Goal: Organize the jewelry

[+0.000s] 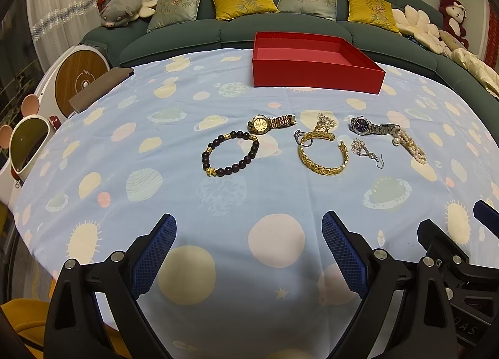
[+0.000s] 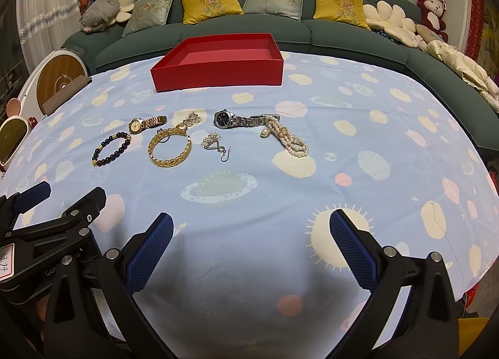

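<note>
Jewelry lies in a loose row on a planet-print tablecloth point(image 1: 140, 172), with an empty red box point(image 1: 315, 73) waiting at the far edge in front of a green sofa point(image 1: 187, 41); nothing is in the box yet, so the sorting looks to be at its very start. The left gripper point(image 1: 249, 253) hovers low over bare cloth with its blue-padded fingers point(image 1: 156, 253) spread wide and holding nothing; the right gripper point(image 2: 251, 253) does the same beside it, fingers apart and empty.

From left to right sit a dark beaded bracelet point(image 1: 230, 153), a gold watch point(image 1: 269, 123) just behind it, a gold bangle point(image 1: 322, 154) with a ring and a gold chain tangled at its far side, a silver brooch-like piece point(image 1: 363, 150), a blue-faced silver watch point(image 2: 240, 120) and a pearl bracelet point(image 2: 288, 137) touching that watch's strap.

The sensible opening — judging by position — is for each gripper to take the piece nearest its own side; the beaded bracelet suits the left, the pearls the right. Thin pieces lying flat on soft cloth call for a low, near-level approach, pinching across a bead or link rather than pressing down, lest the fabric bunch up; the pearls should be lifted slowly so that the watch strap does not drag along.
</note>
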`<state>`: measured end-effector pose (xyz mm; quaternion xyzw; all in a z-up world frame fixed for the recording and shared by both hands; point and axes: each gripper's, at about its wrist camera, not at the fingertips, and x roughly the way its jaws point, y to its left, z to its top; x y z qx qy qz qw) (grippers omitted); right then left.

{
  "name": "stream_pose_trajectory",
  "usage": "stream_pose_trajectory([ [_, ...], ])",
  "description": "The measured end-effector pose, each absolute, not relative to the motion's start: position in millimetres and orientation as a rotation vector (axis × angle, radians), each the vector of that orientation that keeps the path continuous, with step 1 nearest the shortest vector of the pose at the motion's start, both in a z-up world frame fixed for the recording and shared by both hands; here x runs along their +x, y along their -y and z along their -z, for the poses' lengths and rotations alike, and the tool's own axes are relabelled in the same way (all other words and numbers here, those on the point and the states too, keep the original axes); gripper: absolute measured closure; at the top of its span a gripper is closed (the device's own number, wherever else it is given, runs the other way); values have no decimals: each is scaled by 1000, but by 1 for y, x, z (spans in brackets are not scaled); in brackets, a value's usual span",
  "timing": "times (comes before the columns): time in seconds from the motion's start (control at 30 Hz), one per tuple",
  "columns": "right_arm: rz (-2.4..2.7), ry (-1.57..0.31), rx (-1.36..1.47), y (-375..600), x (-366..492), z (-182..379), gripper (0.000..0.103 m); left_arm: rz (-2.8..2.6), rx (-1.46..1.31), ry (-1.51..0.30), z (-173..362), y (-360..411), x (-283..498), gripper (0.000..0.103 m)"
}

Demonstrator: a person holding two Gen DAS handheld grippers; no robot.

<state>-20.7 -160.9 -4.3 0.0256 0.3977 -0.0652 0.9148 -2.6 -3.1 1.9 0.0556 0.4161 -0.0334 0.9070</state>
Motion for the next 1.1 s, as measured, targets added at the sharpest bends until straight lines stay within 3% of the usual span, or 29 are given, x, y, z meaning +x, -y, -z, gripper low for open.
stream_pose_trajectory([
  [0.43,124,-824,82,171,-9,9,5,112,89,-892,-1,-2,12,10],
  [0.73,42,-922,50,217,45,-4,6,206,77,-937,-23,-38,78,10],
  [0.9,4,-944,60,233,77,2,7,227,117,-979,-4,-41,108,10],
  [1.1,-33,-995,59,227,98,26,24,208,138,-1011,23,-34,116,10],
])
